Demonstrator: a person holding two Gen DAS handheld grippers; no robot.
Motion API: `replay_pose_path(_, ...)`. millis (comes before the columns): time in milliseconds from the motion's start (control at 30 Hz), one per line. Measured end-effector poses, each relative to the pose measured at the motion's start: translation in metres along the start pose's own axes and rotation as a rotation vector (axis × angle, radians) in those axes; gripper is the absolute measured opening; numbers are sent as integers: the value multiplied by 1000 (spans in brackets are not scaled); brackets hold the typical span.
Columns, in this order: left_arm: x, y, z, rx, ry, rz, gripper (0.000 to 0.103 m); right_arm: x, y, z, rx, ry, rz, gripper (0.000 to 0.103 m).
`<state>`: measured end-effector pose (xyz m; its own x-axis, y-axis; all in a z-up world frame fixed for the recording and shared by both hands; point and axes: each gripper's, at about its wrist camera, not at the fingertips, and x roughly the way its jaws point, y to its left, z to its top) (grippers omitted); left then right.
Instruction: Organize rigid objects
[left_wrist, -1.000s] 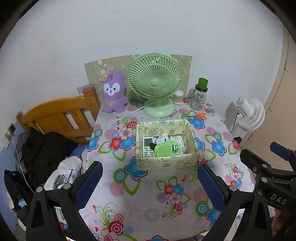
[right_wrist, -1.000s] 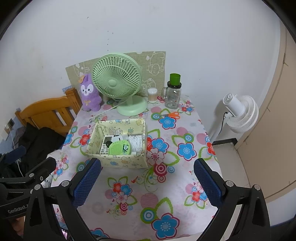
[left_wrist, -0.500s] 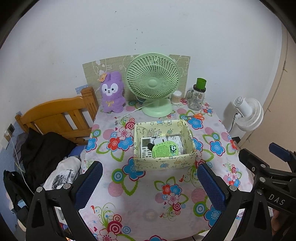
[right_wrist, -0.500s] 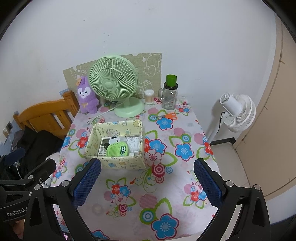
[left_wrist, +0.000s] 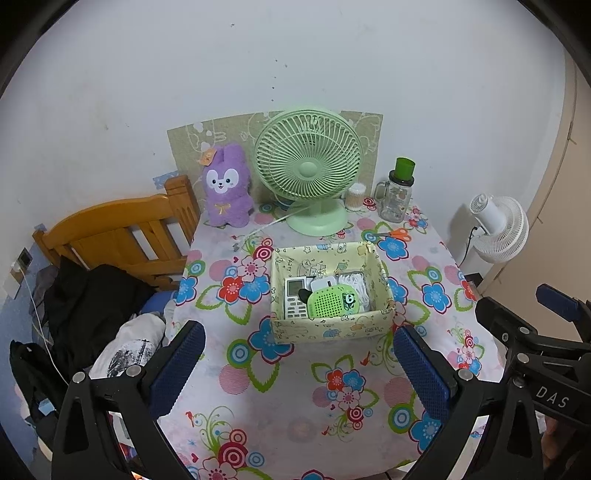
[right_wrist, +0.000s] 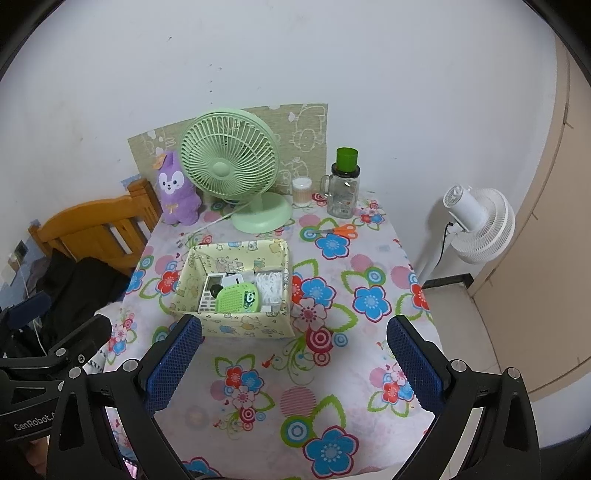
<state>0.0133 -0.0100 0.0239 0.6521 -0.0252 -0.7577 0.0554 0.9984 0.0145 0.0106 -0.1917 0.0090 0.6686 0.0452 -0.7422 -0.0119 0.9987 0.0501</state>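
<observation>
A pale yellow patterned box (left_wrist: 332, 326) (right_wrist: 240, 325) stands mid-table on the flowered cloth. Inside lie a white keypad device (left_wrist: 294, 297) (right_wrist: 208, 295), a green perforated gadget with a panda sticker (left_wrist: 330, 301) (right_wrist: 236, 300) and a white bundle (left_wrist: 356, 284) (right_wrist: 271, 286). Orange-handled scissors (left_wrist: 395, 233) (right_wrist: 341, 230) rest on the cloth behind the box. My left gripper (left_wrist: 299, 358) hangs open above the table's near edge, short of the box, nothing between its fingers. My right gripper (right_wrist: 295, 354) is open too, empty, at the same near side.
At the back stand a green desk fan (left_wrist: 308, 177) (right_wrist: 231, 166), a purple plush rabbit (left_wrist: 225, 188) (right_wrist: 177, 192), a small white jar (right_wrist: 301, 192) and a green-lidded glass jug (left_wrist: 397, 192) (right_wrist: 343, 188). A wooden bed frame (left_wrist: 118, 232) with clothes lies left; a white floor fan (right_wrist: 476, 225) stands right.
Both grippers have drawn back and up from the table, so the box and fan look smaller and farther. Nothing on the table has moved.
</observation>
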Motion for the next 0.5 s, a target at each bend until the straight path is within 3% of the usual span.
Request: replay_pose_path(500, -2, 6, 9, -3, -1, 4, 103, -1, 3, 8, -10, 0, 12, 101)
